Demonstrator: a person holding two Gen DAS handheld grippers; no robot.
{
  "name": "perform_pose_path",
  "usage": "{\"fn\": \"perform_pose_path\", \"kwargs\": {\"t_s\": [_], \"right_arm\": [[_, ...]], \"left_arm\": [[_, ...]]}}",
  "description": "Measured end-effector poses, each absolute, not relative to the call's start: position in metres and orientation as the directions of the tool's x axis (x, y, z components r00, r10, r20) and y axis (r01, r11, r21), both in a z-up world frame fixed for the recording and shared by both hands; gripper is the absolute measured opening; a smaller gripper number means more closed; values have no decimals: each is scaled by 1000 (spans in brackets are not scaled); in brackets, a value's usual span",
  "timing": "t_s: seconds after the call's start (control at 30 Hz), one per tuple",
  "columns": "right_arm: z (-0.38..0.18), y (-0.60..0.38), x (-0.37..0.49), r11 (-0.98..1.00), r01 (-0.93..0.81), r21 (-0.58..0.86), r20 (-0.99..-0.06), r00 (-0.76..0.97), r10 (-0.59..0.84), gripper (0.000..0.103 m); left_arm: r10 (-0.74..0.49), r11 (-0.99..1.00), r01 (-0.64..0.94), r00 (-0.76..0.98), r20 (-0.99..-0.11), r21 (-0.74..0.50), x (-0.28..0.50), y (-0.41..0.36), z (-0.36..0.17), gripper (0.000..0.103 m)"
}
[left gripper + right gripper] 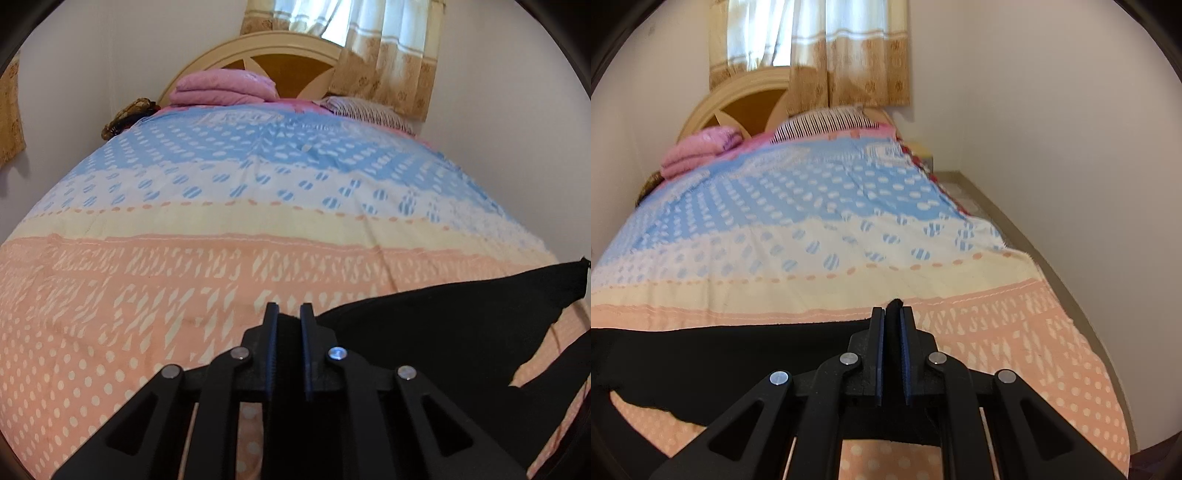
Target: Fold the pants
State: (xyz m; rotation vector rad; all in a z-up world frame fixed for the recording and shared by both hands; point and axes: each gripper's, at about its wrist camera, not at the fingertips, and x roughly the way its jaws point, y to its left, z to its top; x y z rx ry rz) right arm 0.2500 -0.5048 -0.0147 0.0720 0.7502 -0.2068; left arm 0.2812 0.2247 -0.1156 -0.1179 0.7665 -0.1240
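Left jaws: the left gripper (289,314) has its jaws pressed in on a band of the black pants (461,317), pinching the cloth between the blue pads.
Right jaws: the right gripper (894,314) pinches a fold of the same pants (720,354); a small tuft of black cloth pokes out past the fingertips.
Pants, left view: from the left jaws the cloth runs out to the right as a taut dark sheet, raised off the bed, with one corner reaching the frame's right edge.
Pants, right view: from the right jaws the cloth runs left as a wide black band, its lower edge sagging toward the bedspread.
Bed: the bedspread (184,258) has peach, cream and blue bands with white dots; it lies beneath and beyond both grippers.
Far end: a folded pink blanket (225,88) and a striped pillow (365,109) lie by the curved headboard (280,59), with a curtain (376,44) behind.
Hidden: the waist and legs of the pants cannot be told apart; the cloth beneath each gripper body is covered, and the pants are cut off at the frame edges.
Unclear: a dark brownish object (125,116) at the bed's far left corner is too small to identify.
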Motion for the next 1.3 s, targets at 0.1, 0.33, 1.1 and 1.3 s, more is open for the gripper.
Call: {"fn": "perform_pose_path", "kwargs": {"t_s": [0.1,0.33,1.1,1.3], "right_arm": [[-3,-507,231,977,214,7,-653,741,-157,7],[12,-519,175,976,210,65,-582,802,-134,7],[-56,-552,28,937,287,199,-605,788,-113,7],[-80,-553,19,930,315,191,-635,762,-128,7]], "left_arm": [[-164,984,78,726,-667,-158,271,229,-111,12],[-221,971,110,762,-609,-213,244,236,-102,12],[-386,915,266,795,-468,-304,108,249,-150,12],[-365,927,260,790,-493,-270,93,246,-168,12]]}}
